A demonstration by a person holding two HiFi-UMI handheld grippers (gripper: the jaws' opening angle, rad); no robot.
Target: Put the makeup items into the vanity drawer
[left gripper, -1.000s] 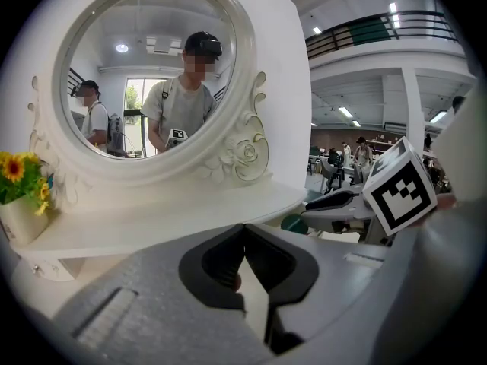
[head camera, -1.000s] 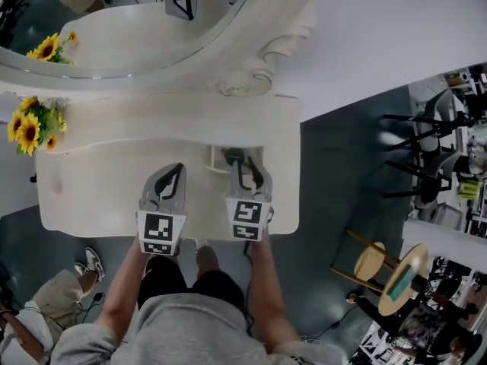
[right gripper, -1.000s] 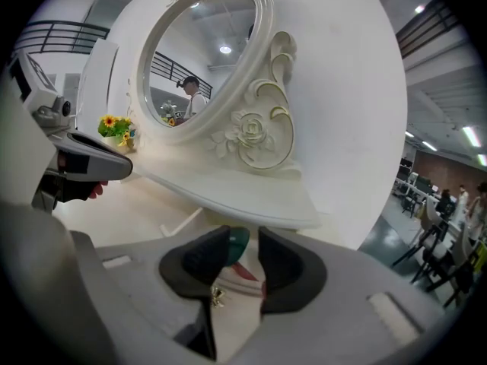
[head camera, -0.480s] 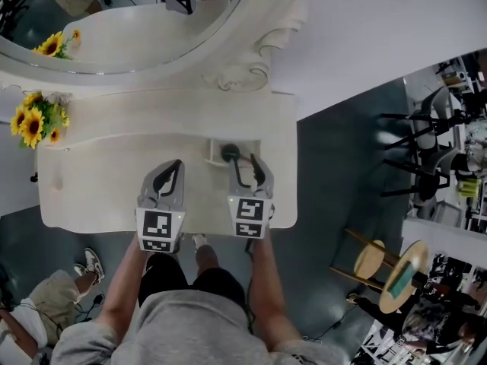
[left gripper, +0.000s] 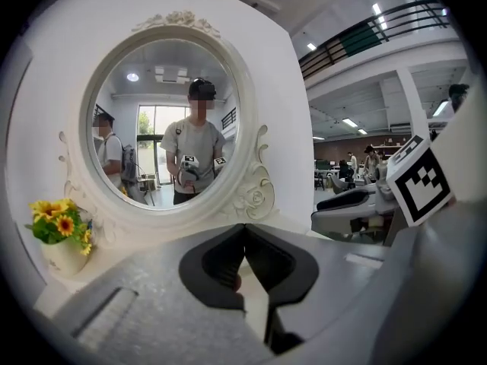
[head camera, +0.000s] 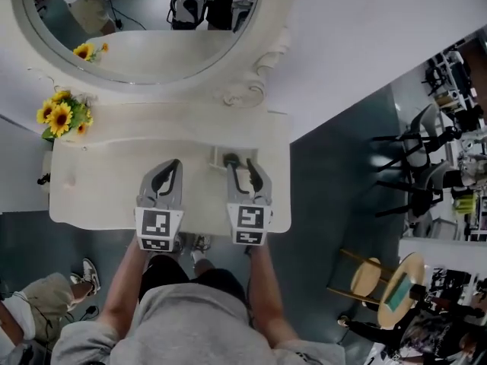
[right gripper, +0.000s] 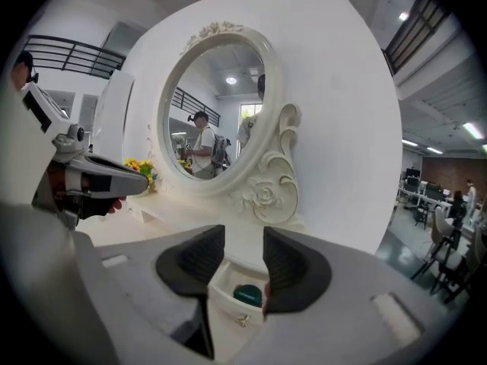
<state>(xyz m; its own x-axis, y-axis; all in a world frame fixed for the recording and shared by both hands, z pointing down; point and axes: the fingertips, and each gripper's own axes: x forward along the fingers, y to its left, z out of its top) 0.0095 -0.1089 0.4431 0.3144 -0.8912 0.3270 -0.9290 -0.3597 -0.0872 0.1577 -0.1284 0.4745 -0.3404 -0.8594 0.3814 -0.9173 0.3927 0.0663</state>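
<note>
A small drawer (head camera: 215, 157) stands open in the white vanity top (head camera: 99, 181), right of centre. A round dark green makeup item (head camera: 231, 159) lies inside it. My right gripper (head camera: 245, 166) hovers just in front of the drawer, open. Its jaws have just opened wide and then closed a little, with nothing between them. In the right gripper view the green item (right gripper: 247, 295) shows in the drawer (right gripper: 225, 280) below the gap of the right gripper (right gripper: 243, 234). My left gripper (head camera: 170, 163) hangs over the bare top to the left, shut and empty, and the left gripper (left gripper: 243, 228) shows its tips touching.
An oval mirror (head camera: 144, 21) in a carved frame backs the vanity. Sunflowers in a vase (head camera: 61, 116) stand at its far left corner. To the right, on the floor, are a wooden stool (head camera: 373, 268) and black chairs (head camera: 426, 173). A person's leg (head camera: 30, 310) shows at lower left.
Both grippers have risen above the vanity top. The right gripper's jaws have spread and left the green item, which now lies free in the drawer.
</note>
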